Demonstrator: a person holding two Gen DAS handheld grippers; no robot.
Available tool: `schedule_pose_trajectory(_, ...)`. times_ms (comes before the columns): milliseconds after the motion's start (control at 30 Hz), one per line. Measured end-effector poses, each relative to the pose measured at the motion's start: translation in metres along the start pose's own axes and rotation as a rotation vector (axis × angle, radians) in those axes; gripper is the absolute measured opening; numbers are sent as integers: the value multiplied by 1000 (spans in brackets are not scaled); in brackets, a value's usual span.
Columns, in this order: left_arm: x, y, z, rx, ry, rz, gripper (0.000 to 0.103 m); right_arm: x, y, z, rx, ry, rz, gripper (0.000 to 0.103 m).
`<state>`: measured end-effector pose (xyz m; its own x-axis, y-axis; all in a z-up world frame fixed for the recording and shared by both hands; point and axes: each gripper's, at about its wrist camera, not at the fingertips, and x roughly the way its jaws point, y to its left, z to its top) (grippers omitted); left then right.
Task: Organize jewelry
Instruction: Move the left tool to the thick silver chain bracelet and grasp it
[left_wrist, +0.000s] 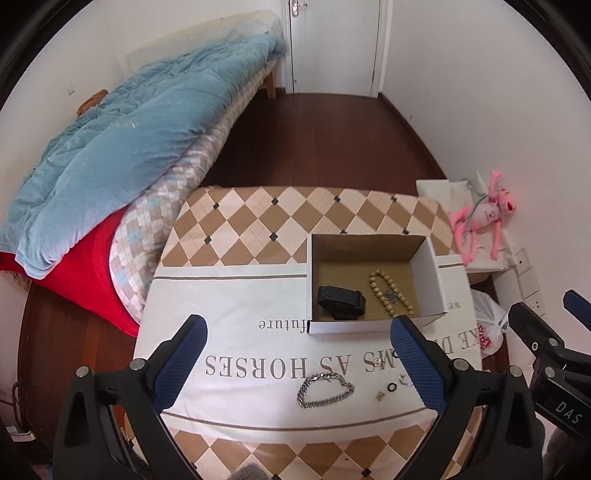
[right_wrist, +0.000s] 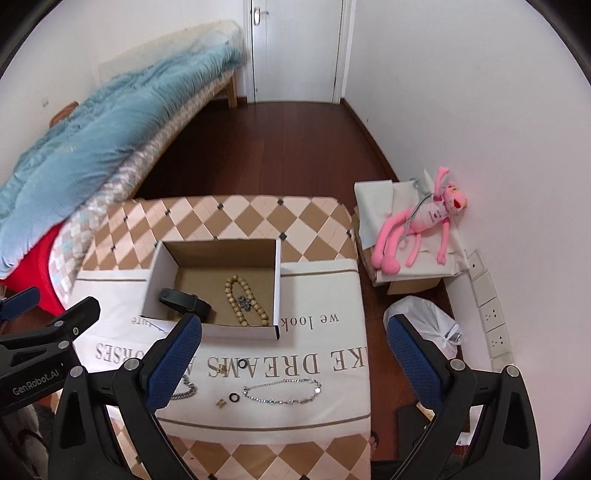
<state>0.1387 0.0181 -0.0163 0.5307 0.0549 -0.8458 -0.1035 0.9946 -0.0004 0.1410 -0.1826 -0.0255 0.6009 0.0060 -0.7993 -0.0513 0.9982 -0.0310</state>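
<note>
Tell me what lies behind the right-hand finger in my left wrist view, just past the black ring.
Observer: A thin silver chain, laid out in a flat loop on the cloth beside that black ring.
Operator: Is the dark speck above it another ring?
Observer: Yes, a second black ring lies on the printed lettering, apart from the chain.
Operator: Is the right gripper carrying anything?
Observer: No. The right gripper has its jaws wide open and empty.

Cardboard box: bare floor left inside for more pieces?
Yes. Box back half, behind the black watch and bead bracelet, is bare. Also its right strip beside the beads. Front-left is crowded; a small silver piece lies on the beads.
</note>
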Motion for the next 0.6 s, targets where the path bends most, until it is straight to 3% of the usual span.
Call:
schedule_pose_trajectory(133, -20, 1, -9, -5, -22, -17, 102, -26, -2, -6, 13, -37, 17, 102)
schedule_pose_trajectory(333, -36, 1, -24, -17, -49, 55, 102, -43, -10, -21, 50, -63, 81, 102)
schedule_pose_trajectory(467, -13, 4, -38, -24, -28, 81, 102, -26, -16, -39, 65, -56, 86, 102)
schedule_pose_trajectory(600, 23, 7, -63, -30, 37, 116, 102, 19, -27, -67, 107, 55, 77, 102)
